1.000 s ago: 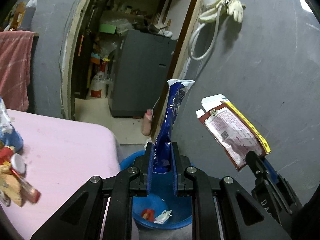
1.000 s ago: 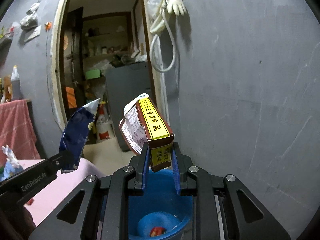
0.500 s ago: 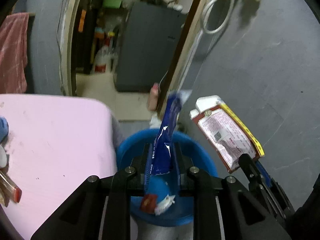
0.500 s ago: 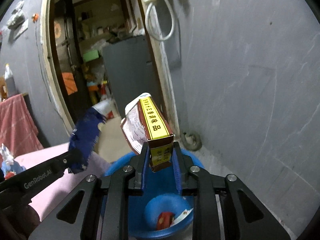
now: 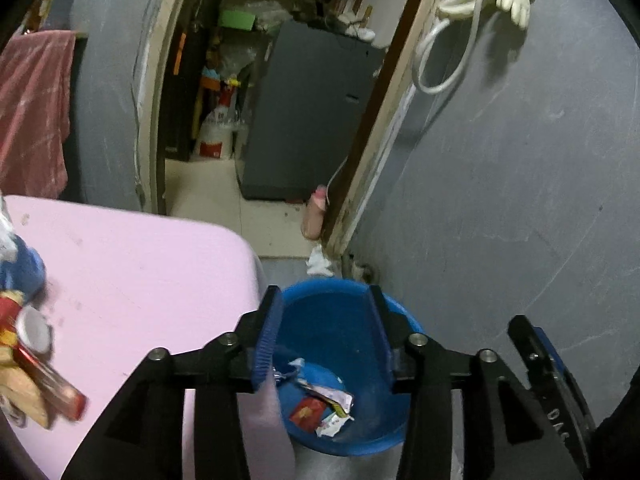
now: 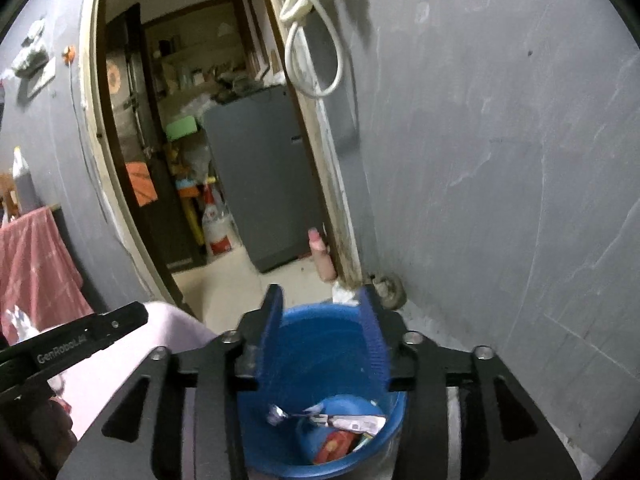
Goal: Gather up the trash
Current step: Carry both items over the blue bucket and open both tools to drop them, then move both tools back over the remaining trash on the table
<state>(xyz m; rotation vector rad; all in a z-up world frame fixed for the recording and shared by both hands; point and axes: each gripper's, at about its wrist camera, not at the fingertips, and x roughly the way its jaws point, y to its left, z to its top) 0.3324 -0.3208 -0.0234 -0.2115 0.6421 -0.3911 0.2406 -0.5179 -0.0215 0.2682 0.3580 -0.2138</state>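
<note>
Beside the pink table (image 5: 132, 272), both the left gripper (image 5: 322, 332) and right gripper (image 6: 322, 338) are opening empty above the blue bucket (image 5: 340, 446), wrappers (image 5: 324, 404) dropped inside; next, remaining table litter (image 5: 28, 364) probably needs fetching.

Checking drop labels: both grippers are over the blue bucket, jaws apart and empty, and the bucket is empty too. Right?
Not quite: the blue bucket is not empty. Both wrist views show wrappers lying at its bottom. The rest holds: the left gripper and the right gripper are both over the bucket, jaws opening with nothing between them.
</note>
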